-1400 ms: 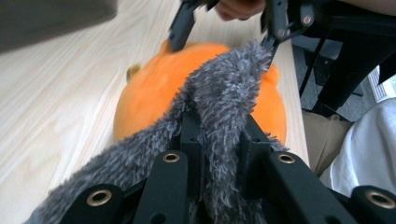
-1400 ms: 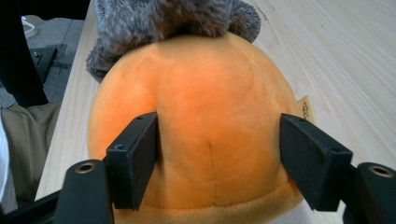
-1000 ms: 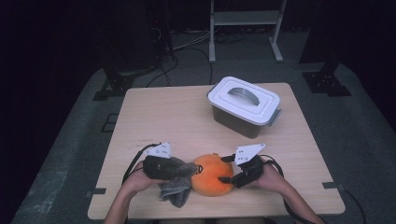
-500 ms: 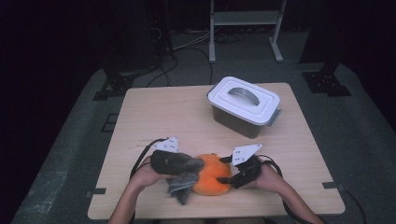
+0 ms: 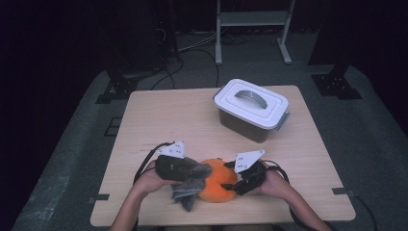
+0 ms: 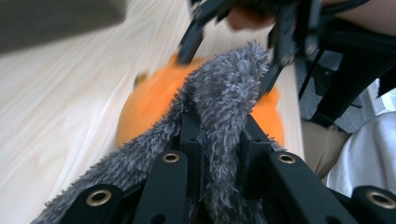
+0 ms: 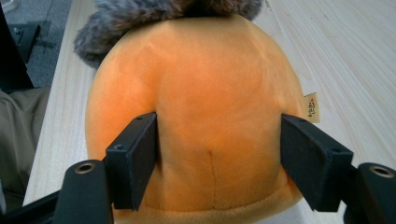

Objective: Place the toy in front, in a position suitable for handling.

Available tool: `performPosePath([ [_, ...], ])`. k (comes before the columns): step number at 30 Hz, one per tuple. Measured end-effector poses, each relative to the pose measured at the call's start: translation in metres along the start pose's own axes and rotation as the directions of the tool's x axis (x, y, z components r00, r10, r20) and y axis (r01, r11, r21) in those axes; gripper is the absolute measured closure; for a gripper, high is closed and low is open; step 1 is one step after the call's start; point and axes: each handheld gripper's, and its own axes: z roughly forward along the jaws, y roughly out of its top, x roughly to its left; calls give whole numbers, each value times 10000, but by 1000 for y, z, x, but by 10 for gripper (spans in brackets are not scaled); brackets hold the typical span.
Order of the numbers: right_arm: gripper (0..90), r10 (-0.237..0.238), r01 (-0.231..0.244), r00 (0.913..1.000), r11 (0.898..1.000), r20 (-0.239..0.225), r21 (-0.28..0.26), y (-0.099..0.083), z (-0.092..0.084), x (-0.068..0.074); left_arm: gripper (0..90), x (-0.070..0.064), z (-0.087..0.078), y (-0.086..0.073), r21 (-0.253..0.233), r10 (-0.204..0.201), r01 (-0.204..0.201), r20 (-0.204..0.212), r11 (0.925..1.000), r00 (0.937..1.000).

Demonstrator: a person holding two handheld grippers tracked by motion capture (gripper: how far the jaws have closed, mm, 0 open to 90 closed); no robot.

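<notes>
High view: your left gripper (image 5: 204, 172) clenched on grey fuzzy cloth (image 5: 188, 191), draped over left side of orange plush (image 5: 219, 185) at table's (image 5: 192, 120) near edge. Your right gripper (image 5: 230, 182) clamps plush from right.

Left gripper view: cloth (image 6: 219, 121) pinched tight between jaws, plush (image 6: 149, 105) just beyond.

Right gripper view: jaws wide, pressing both flanks of plush (image 7: 205, 98); cloth (image 7: 140, 14) on far side.
</notes>
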Motion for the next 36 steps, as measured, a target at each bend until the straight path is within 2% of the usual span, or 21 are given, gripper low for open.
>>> performPosePath([
  [2, 270, 274, -276, 9996, 9995, 101, 149, 0, -2, 0, 754, -3, 7, 5, 112, 247, -246, -126, 9996, 9996],
  [3, 270, 274, -276, 9996, 9995, 101, 149, 0, -2, 0, 754, -4, 9, 5, 100, 245, -244, -114, 9997, 9996],
  [7, 268, 387, -386, 9992, 9992, 91, -105, -6, -5, 0, 756, -2, 6, -4, 223, 25, -20, -210, 9997, 9998],
  [9, 266, 265, -264, 9995, 9996, 154, -79, -5, -6, 1, 756, 0, 3, -11, 281, -108, 116, -274, 9995, 9996],
  [10, 265, 59, -59, 9996, 10000, 272, -26, -1, -8, 3, 757, 1, -1, -19, 268, -313, 320, -257, 9991, 9992],
  [11, 265, 59, -59, 9996, 10000, 272, -26, -1, -8, 3, 757, 1, -1, -19, 268, -313, 320, -257, 9991, 9992],
  [13, 263, 146, -144, 9998, 9998, 131, -140, 3, -12, 4, 757, 3, -4, -25, 244, -453, 459, -256, 9986, 9986],
  [14, 261, 204, -206, 9998, 9991, -70, -359, 5, -18, 5, 756, 4, -6, -29, 204, -589, 595, -287, 9980, 9979],
  [17, 261, 392, -401, 9991, 9979, -187, -504, 4, -23, 4, 755, 5, -8, -32, 192, -667, 672, -280, 9976, 9974],
  [19, 265, 761, -788, 9961, 9949, -444, -622, 1, -25, 1, 754, 5, -9, -32, 222, -674, 682, -343, 9974, 9971],
  [20, 267, 1075, -1114, 9924, 9916, -600, -660, -3, -25, -1, 754, 4, -9, -31, 271, -590, 600, -377, 9978, 9975],
  [23, 323, 1242, -1277, 9908, 9895, -540, -672, -6, -19, -1, 753, 3, -8, -28, 381, -522, 539, -443, 9978, 9977],
  [24, 372, 1205, -1234, 9917, 9901, -453, -665, -6, -17, 0, 751, 3, -8, -26, 501, -416, 440, -484, 9978, 9980],
  [25, 372, 1205, -1234, 9917, 9901, -453, -665, -6, -17, 0, 751, 2, -9, -24, 597, -259, 295, -590, 9978, 9979],
  [26, 505, 983, -1009, 9945, 9915, -358, -826, -2, -18, 2, 751, 2, -12, -18, 631, -88, 144, -879, 9979, 9961],
  [28, 532, 970, -992, 9949, 9909, -284, -911, 0, -20, 2, 752, 1, -13, -15, 662, -17, 81, -961, 9978, 9954],
  [30, 581, 1216, -1238, 9922, 9865, -264, -1070, 3, -20, -2, 753, -5, -11, -4, 961, 335, -240, -982, 9951, 9946],
  [31, 581, 1216, -1238, 9922, 9865, -264, -1070, 3, -20, -2, 753, -5, -11, -4, 961, 335, -240, -982, 9951, 9946],
  [35, 577, 1450, -1430, 9894, 9842, 114, -1041, 5, -16, -4, 753, -12, -6, 11, 995, 726, -650, -750, 9929, 9945],
  [36, 577, 1441, -1410, 9893, 9849, 245, -1001, 5, -14, -4, 752, -12, -3, 12, 1150, 821, -732, -747, 9907, 9938],
])
